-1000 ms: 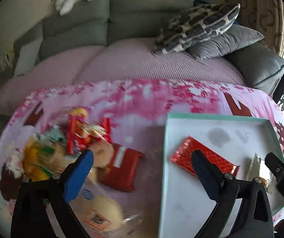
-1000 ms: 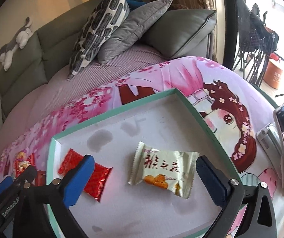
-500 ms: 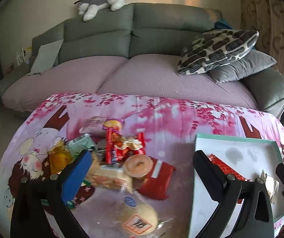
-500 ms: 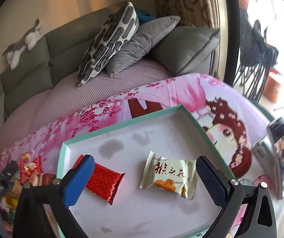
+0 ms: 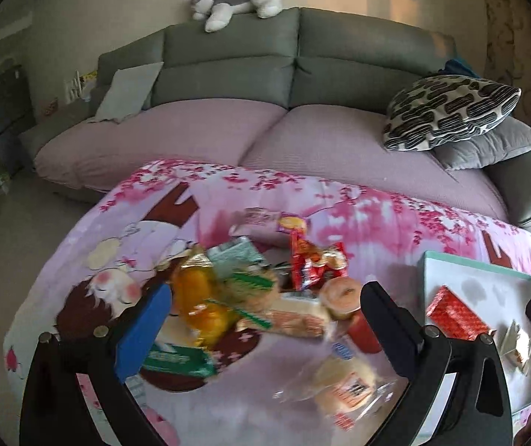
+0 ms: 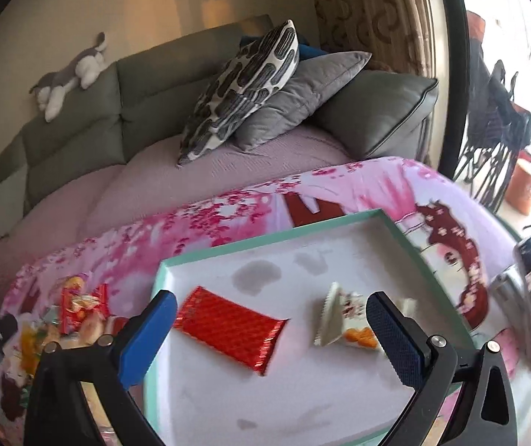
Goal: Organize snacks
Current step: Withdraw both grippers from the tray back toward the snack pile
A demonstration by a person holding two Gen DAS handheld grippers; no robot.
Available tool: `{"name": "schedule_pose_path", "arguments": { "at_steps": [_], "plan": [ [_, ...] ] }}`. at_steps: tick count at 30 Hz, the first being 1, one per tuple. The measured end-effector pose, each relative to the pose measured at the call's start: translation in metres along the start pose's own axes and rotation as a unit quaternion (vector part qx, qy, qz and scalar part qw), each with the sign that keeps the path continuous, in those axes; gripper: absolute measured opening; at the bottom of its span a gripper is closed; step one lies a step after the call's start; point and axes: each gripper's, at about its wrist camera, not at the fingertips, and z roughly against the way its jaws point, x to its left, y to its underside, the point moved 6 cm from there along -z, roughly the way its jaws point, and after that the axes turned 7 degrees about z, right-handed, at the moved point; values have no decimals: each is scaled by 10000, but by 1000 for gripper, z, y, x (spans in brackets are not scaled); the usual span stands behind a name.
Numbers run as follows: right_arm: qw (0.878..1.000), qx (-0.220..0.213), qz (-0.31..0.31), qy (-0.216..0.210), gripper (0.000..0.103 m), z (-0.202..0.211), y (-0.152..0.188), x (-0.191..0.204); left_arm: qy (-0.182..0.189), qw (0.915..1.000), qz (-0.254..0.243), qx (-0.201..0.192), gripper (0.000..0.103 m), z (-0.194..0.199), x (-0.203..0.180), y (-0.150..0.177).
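Red packet [image 6: 228, 329], teal-rimmed tray [image 6: 265, 243], pink-blossom cloth [image 5: 339, 219].

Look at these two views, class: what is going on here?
A person with a handheld gripper in each hand is sorting snacks. The left gripper, jaws open and empty, hangs over the heap of mixed wrapped snacks on the pink cartoon-print cloth. The right gripper, also open, hangs over the shallow teal-rimmed white tray, which holds a shiny red foil packet and a pale cream packet.
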Motion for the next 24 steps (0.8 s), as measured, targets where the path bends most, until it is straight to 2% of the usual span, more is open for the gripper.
{"name": "schedule_pose_path", "arguments": {
  "at_steps": [3,6,8,13,17,20,24],
  "plan": [
    [9998,86,20,-196,103,-1,3,10,-97,9999,33,50,101,1,14,2],
    [9995,236,187,22,103,-2,7,19,-119,9998,135,94,101,2,27,3],
    [9996,122,240,48,103,2,8,26,-138,9996,192,120,101,3,35,3],
    [9975,216,338,-585,103,2,13,54,-322,9989,286,170,101,2,59,4],
    [9945,294,552,-838,103,4,20,83,-477,9965,652,201,102,-1,92,3],
    [9898,399,615,-1221,103,6,30,110,-440,9944,928,235,103,-4,111,3],
    [9843,336,1128,-1314,103,10,39,143,-258,9908,1307,240,103,-10,133,2]
  ]
}}
